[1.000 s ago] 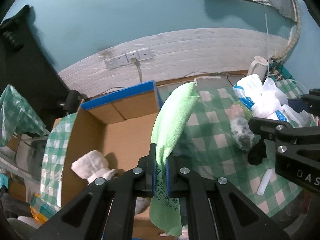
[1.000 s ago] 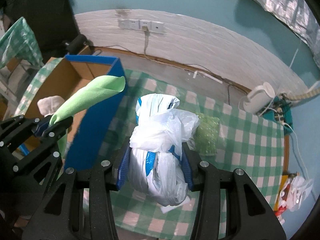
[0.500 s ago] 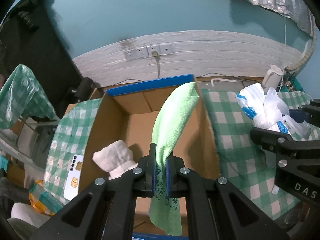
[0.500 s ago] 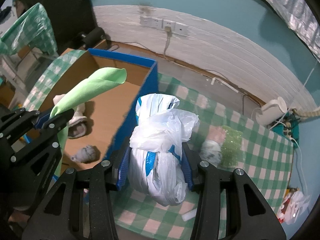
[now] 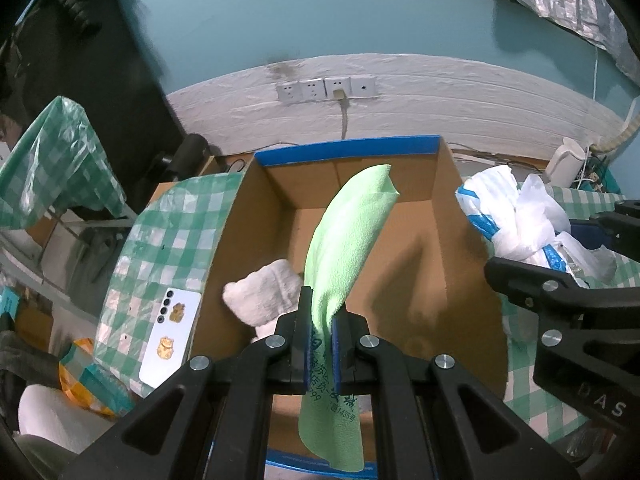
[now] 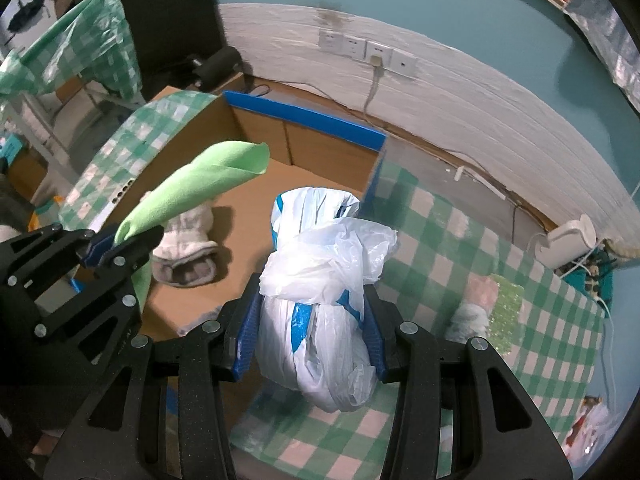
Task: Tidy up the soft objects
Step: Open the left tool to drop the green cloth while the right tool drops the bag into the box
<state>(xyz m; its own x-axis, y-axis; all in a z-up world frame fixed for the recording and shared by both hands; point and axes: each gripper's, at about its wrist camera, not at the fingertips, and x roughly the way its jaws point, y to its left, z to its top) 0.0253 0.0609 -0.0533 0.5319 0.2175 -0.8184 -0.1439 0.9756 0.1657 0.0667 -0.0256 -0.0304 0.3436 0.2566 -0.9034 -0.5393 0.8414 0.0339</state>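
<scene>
My left gripper [image 5: 321,312] is shut on a light green cloth [image 5: 348,236] and holds it over the open cardboard box [image 5: 344,152] with a blue rim. The cloth [image 6: 200,184] and the left gripper [image 6: 116,244] also show in the right wrist view. A white rolled sock [image 5: 264,296] lies on the box floor, also seen from the right [image 6: 184,240]. My right gripper [image 6: 310,312] is shut on a knotted white and blue plastic bag [image 6: 320,280], held above the box's right edge. The bag [image 5: 516,216] shows at the right in the left wrist view.
A green checked cloth covers the table [image 6: 540,340]. A white phone [image 5: 170,336] lies left of the box. A grey soft lump [image 6: 468,316] and a green glittery pouch [image 6: 504,312] lie on the table at right. A white kettle [image 6: 568,240] and wall sockets [image 5: 326,89] stand behind.
Both grippers have moved left with their loads: the green cloth now hangs over the middle of the box, and the plastic bag has come to the box's right edge.
</scene>
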